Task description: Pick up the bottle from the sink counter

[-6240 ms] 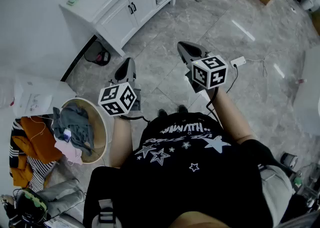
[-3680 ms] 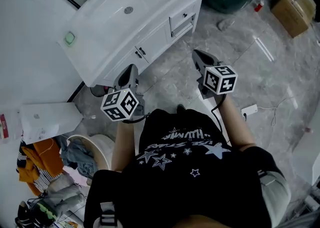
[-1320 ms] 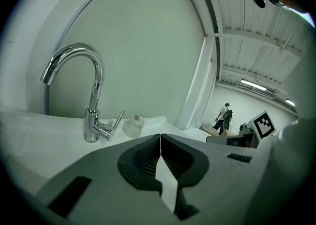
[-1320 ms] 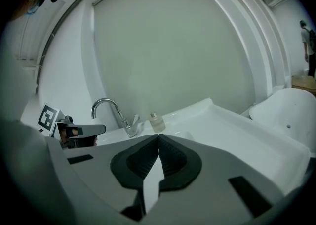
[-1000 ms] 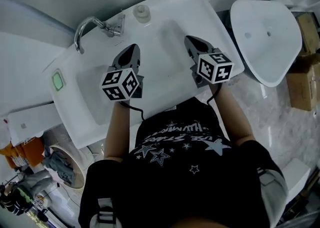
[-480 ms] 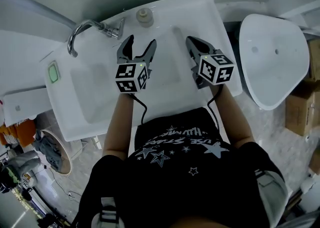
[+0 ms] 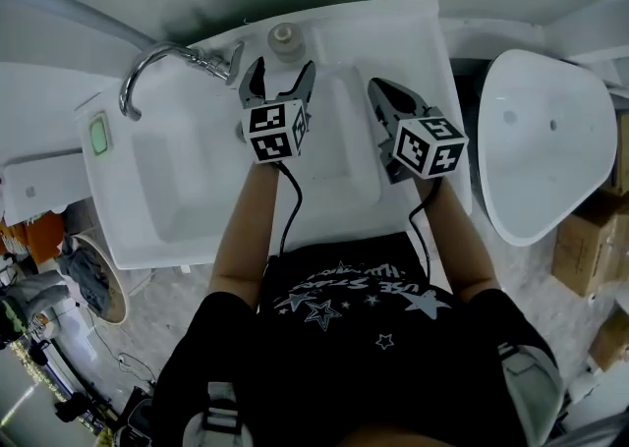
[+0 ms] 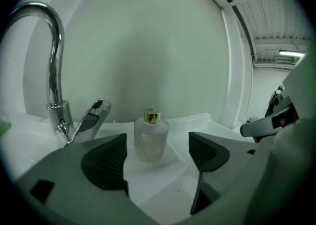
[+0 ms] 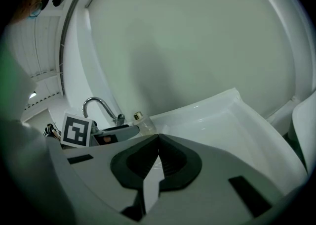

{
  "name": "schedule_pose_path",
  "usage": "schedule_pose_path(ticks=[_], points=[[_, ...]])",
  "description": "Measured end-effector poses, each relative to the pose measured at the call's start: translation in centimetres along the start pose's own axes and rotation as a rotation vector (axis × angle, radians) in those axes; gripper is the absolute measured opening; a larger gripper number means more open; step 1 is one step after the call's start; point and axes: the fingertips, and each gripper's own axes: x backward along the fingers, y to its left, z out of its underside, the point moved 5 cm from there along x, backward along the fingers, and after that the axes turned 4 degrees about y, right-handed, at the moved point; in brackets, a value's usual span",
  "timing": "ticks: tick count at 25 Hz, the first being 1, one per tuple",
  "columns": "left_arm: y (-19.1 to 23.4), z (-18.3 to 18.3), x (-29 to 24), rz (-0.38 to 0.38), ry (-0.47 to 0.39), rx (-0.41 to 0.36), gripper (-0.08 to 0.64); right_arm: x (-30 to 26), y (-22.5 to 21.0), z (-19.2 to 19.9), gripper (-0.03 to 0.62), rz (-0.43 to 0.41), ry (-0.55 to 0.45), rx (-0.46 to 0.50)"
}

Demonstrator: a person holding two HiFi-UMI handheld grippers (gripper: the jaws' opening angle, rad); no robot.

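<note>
A small frosted glass bottle (image 7: 283, 39) with a gold cap stands upright at the back of the white sink counter (image 7: 393, 32), right of the faucet. My left gripper (image 7: 280, 75) points straight at it, and its jaws are opening wide. In the left gripper view the bottle (image 8: 150, 140) stands just beyond the two dark pads (image 8: 106, 162), centred in the gap and untouched. My right gripper (image 7: 385, 96) hovers over the counter to the right, shut with nothing in it. The right gripper view shows the bottle (image 9: 144, 125) far off to the left.
A chrome faucet (image 7: 162, 62) arches over the basin (image 7: 177, 180) left of the bottle. A green item (image 7: 98, 134) lies at the counter's left end. A wall rises directly behind the bottle. A separate white basin (image 7: 550, 140) and cardboard boxes (image 7: 585, 249) stand to the right.
The person came up to the sink counter. The left gripper moved forward to the bottle and its jaws went from shut to wide apart. The right gripper stayed shut.
</note>
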Motion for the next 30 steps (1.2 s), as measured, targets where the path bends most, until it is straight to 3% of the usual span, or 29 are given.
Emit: schedule_pose_path(ticks=[11,30], points=[[0.9,0.9,-4.9,-0.122,0.034,-0.011,0.373,-1.2,-2.3,0.5,0.006,-0.009,0.025,-0.031],[1.4,0.2,-7.5,-0.153,0.057,-0.031,0.36,-1.7,-3.8,0.9,0.006,-0.011,0.046,-0.045]])
